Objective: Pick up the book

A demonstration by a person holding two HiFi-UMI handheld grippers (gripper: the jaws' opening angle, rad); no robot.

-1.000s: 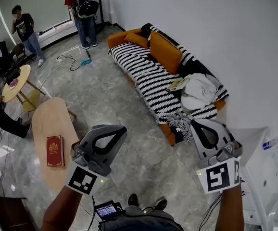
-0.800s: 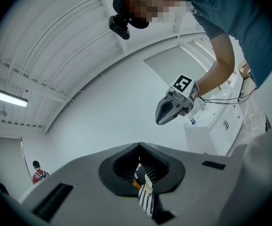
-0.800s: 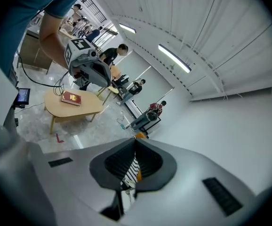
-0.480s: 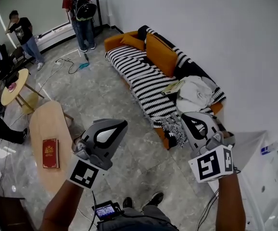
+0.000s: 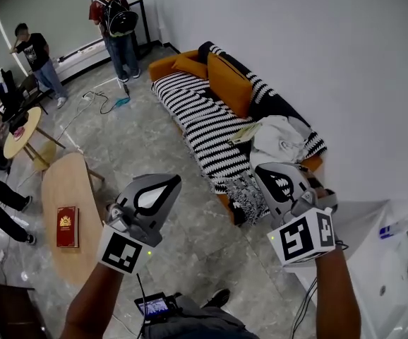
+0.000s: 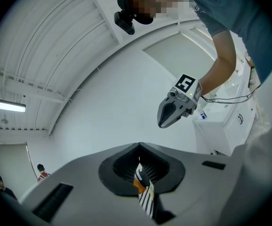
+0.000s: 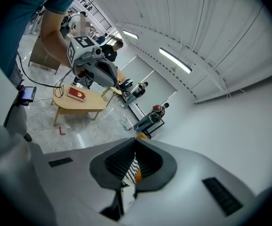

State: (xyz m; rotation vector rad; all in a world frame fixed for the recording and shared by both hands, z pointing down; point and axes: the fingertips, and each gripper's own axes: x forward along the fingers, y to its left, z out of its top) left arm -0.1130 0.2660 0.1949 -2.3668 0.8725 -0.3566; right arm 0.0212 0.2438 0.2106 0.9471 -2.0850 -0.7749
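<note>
Book (image 5: 66, 227): one, red, at 8 o'clock on the table (image 5: 68, 181), cover text unreadable. Left gripper (image 5: 176, 180) and right gripper (image 5: 261, 171) both pinched closed, empty.

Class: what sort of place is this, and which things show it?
Probably a lounge or mock living room: an orange sofa under a striped throw, a low wooden table bearing a red book.

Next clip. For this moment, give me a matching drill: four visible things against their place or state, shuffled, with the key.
1 red book
2 white clothing heap
3 right claw
4 striped blanket

A shut, holding nothing
B spread along the orange sofa
C lying on the oval wooden table
D piled at the sofa's near end

Pairs: 1-C, 2-D, 3-A, 4-B
</note>
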